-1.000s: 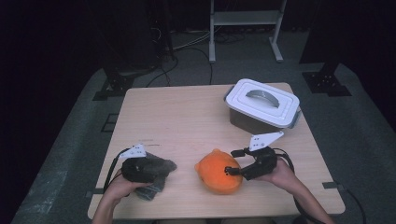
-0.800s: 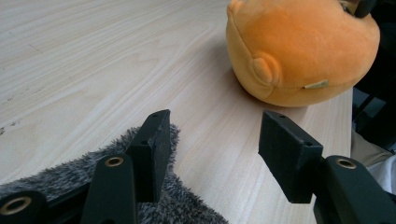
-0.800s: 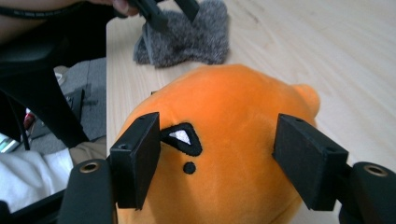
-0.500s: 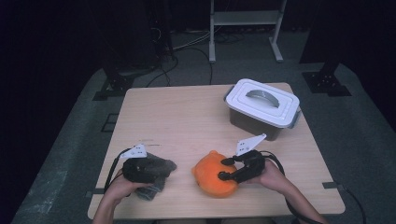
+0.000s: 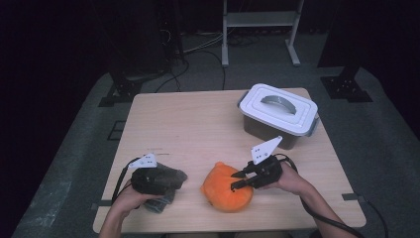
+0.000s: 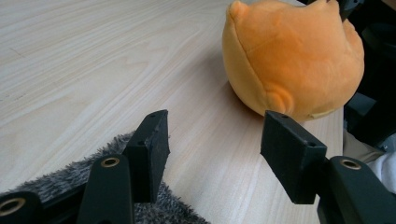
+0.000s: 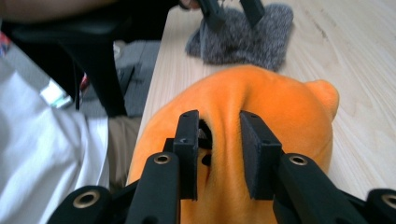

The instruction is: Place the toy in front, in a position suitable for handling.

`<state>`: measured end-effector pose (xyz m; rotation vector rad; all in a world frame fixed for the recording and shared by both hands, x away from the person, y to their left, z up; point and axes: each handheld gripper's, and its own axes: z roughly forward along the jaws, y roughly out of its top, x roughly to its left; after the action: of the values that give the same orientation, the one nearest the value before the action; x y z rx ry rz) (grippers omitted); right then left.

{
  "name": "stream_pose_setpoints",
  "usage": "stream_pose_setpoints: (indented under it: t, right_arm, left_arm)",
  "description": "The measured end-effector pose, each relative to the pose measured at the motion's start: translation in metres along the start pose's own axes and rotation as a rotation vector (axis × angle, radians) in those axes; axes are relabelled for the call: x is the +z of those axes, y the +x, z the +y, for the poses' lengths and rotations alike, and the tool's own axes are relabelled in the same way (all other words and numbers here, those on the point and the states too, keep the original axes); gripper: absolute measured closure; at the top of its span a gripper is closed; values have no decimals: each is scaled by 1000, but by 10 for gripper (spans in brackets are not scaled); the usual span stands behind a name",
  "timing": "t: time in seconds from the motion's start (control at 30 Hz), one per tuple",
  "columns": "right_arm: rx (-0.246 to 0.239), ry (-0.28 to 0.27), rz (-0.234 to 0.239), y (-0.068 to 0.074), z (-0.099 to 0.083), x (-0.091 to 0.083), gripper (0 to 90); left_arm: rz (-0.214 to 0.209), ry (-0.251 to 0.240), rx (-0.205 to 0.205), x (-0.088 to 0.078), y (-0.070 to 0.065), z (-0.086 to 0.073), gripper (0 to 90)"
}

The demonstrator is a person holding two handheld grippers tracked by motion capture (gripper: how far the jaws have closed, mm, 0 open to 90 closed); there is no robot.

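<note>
The fingers of the right gripper have just been closing and now pinch a fold of the orange plush toy, which lies near the front edge of the wooden table. The person's right hand reaches in from the toy's right, gripper held roughly level. To the toy's left, the left gripper rests half-open over a grey furry cloth, its jaws gripping nothing, the left hand low on the table. There is one toy, one cloth, and one lidded white-and-grey box well behind the toy. Beyond the pale wood, the room is dark, with grey floor, cables and a metal stand.
</note>
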<state>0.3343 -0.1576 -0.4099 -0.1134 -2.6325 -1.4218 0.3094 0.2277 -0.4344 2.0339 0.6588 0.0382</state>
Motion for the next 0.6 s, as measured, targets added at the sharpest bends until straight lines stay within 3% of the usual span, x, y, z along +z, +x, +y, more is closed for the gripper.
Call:
stream_pose_setpoints:
  t: [0.07,0.2,0.43,0.47,0.6]
  right_arm:
    - [-6,27,-31,-2,1,-5,666]
    - [43,21,-60,-5,-3,-10,593]
    - [105,-5,-113,3,1,-8,438]
    - [121,5,-139,6,4,-7,388]
    - [153,0,-184,13,13,-1,326]
  left_arm:
    - [-2,-2,1,0,0,0,411]
    - [-1,-2,5,0,-1,1,408]
    - [-1,-2,7,0,-1,1,405]
    - [-1,-2,7,-1,-1,1,405]
    - [0,-4,8,-2,-1,1,404]
